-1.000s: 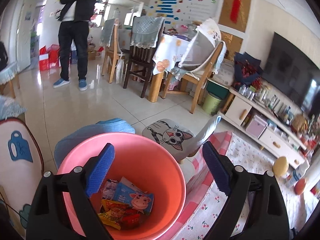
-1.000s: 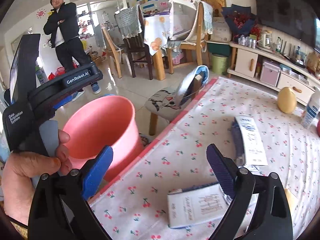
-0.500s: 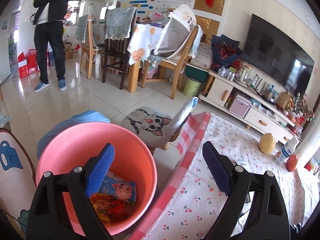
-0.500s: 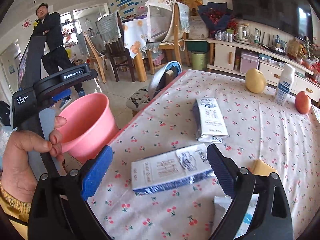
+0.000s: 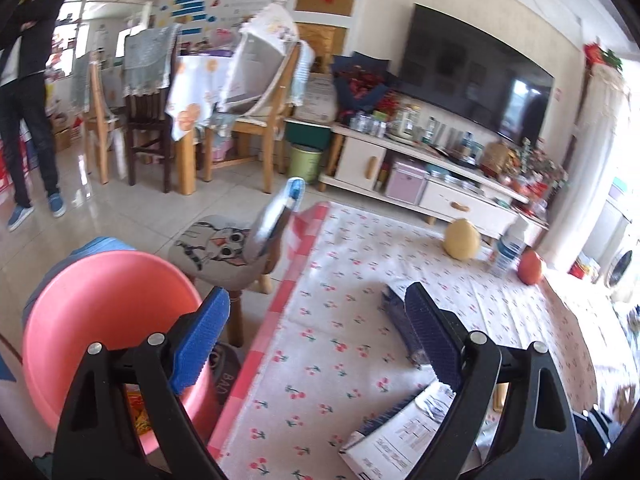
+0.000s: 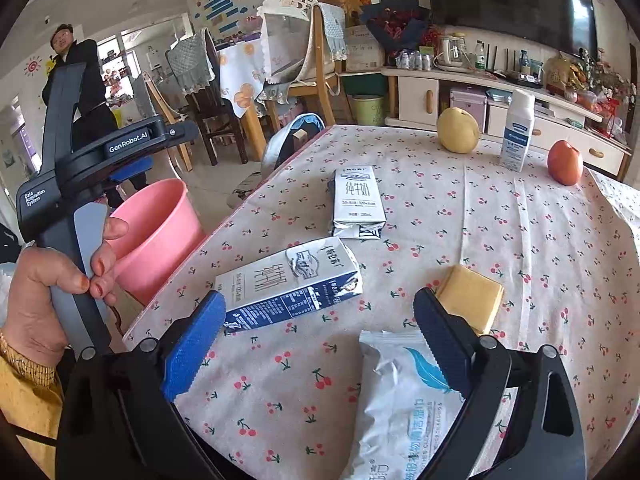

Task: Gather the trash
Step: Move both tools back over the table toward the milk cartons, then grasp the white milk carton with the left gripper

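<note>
Hiding the bucket's [image 5: 100, 304] wrappers [image 5: 136, 412], left gripper's [image 5: 316, 344] fingers [image 5: 200, 336] stand apart.

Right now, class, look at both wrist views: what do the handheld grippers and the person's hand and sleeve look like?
Each gripper, the left gripper and the right gripper, has black plastic arms with silver rivets and blue ridged pads. Seen from the right view, the left tool's black body reads "GenRobot.AI" and "Data Acquisition System", with a grey trigger. The hand has red-painted nails, a yellow sleeve and a thin wrist band.
</note>
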The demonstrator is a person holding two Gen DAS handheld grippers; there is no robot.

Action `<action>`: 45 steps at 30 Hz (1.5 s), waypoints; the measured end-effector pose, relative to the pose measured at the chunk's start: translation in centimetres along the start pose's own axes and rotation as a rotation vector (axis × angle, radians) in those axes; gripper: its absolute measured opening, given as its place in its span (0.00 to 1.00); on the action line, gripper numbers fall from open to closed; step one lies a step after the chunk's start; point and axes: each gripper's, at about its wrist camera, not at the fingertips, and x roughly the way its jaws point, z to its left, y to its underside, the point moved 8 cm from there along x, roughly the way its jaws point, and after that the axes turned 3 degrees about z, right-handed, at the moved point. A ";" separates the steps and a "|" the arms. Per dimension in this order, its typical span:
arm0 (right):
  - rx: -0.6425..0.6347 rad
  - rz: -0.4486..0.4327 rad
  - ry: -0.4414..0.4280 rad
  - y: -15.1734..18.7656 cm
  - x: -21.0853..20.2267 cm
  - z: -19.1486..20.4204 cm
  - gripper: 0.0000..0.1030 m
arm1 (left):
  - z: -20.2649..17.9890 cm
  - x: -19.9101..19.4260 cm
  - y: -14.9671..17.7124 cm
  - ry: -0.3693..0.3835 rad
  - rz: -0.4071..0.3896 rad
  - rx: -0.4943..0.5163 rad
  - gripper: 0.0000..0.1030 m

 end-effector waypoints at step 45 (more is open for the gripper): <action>0.234 0.114 0.023 5.7 -0.5 -12.3 0.91 | -8.9 5.4 13.2 0.060 0.438 0.373 0.87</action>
